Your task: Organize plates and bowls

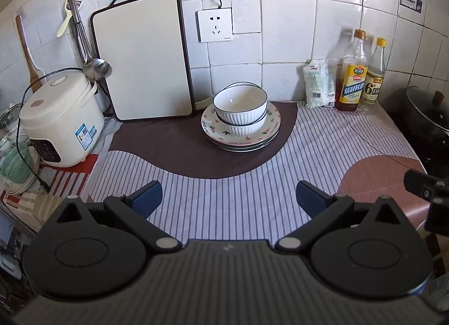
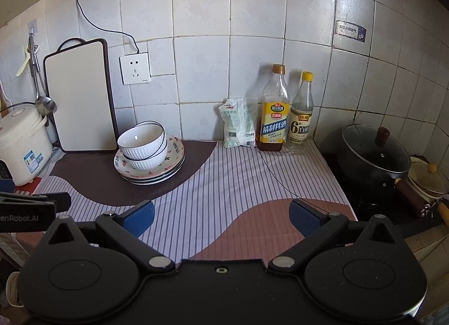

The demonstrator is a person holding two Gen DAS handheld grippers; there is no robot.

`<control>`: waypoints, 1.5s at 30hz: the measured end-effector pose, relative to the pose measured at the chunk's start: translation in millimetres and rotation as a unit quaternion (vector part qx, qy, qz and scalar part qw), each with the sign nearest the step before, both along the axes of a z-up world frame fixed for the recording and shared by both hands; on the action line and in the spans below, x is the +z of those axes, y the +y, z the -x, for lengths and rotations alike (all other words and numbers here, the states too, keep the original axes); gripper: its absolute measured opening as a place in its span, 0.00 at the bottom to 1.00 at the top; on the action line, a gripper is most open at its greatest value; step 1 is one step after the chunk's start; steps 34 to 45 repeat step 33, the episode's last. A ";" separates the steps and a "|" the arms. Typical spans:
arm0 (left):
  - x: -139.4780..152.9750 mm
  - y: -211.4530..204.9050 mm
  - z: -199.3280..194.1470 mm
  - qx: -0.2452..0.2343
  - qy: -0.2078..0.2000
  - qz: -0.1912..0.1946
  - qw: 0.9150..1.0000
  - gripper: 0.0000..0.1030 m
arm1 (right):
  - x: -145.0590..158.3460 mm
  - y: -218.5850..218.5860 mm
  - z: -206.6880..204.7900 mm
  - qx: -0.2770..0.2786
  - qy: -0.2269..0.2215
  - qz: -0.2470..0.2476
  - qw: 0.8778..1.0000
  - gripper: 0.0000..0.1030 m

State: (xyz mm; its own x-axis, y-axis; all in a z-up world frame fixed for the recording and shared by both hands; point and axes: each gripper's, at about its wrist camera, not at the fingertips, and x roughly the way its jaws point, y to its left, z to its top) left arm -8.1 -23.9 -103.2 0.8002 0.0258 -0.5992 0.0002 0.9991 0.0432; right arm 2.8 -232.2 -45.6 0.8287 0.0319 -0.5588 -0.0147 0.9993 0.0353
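White ceramic stack sits at far side of striped cloth [image 1: 238,198], on its brown patch, just right of cutting board [image 1: 143,55]. From left gripper [image 1: 228,198] the stack lies straight ahead; from right gripper [image 2: 221,218] it's far-left, so left is better lined up, arguably nearer. Both grippers spread wide, holding nothing, well short of it. Count: approx. 3 plates [image 1: 241,141], 2 nested bowls [image 1: 240,106] on top, upper one tilted; 2 bottles [image 2: 273,120], 1 pouch [image 2: 237,123].

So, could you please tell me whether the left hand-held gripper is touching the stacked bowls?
Apart. The left wrist view shows the open left hand-held gripper well short of the stacked bowls, with bare striped cloth between the fingertips and the plates beneath them.
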 end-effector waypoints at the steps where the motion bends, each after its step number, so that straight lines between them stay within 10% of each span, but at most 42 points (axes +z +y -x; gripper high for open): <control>1: -0.2 0.4 0.1 -0.001 0.001 0.001 1.000 1.00 | 0.2 -0.7 0.2 0.004 0.001 -0.007 1.000 1.00; 45: 2.0 11.6 -1.1 0.003 -0.004 0.016 1.000 1.00 | -1.9 3.9 4.4 0.005 0.009 0.003 1.000 1.00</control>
